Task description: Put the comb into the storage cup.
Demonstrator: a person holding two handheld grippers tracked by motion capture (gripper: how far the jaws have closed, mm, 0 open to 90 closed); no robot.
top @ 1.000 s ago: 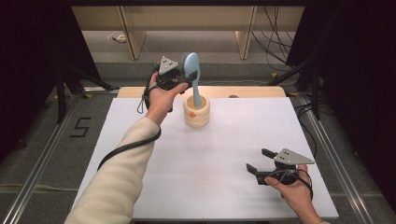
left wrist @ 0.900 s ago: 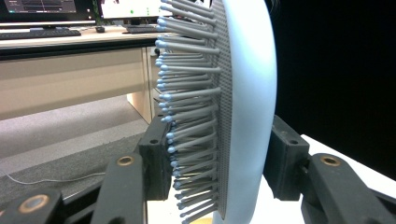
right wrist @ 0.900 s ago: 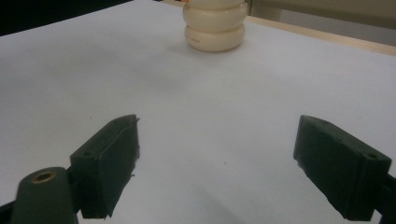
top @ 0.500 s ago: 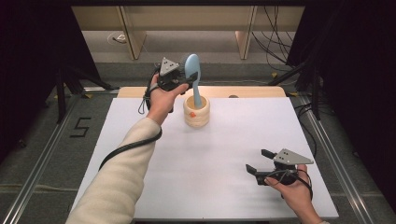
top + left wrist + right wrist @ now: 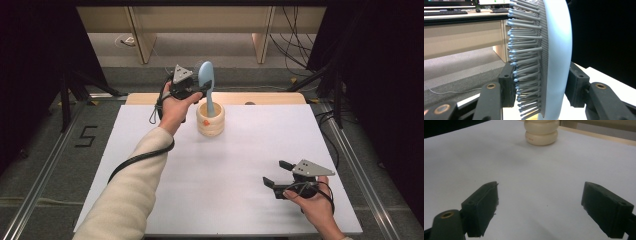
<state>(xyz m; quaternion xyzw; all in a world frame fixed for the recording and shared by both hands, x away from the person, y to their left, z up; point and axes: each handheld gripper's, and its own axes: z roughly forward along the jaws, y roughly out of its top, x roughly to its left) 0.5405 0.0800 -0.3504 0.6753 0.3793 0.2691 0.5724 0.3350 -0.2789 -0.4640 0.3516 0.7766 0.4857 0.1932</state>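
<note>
The left gripper (image 5: 200, 89) is at the far side of the counter (image 5: 240, 165), and it is closed on the head of a light blue hairbrush (image 5: 206, 80). In the left gripper view the two black jaws press on this brush (image 5: 554, 57) from both sides, one on the bristles and one on the smooth back. The brush stands almost upright, and its handle goes down from the gripper into a cream holder (image 5: 210, 120) with a ribbed wall, which stands on the counter just below the gripper.

The right gripper (image 5: 280, 172) is at the near side of the counter, well apart from the holder, and a hand (image 5: 312, 205) holds it low over the white surface. Its jaws are wide apart and nothing is between them. In the right gripper view the holder (image 5: 541, 132) is far ahead of the open jaws.
</note>
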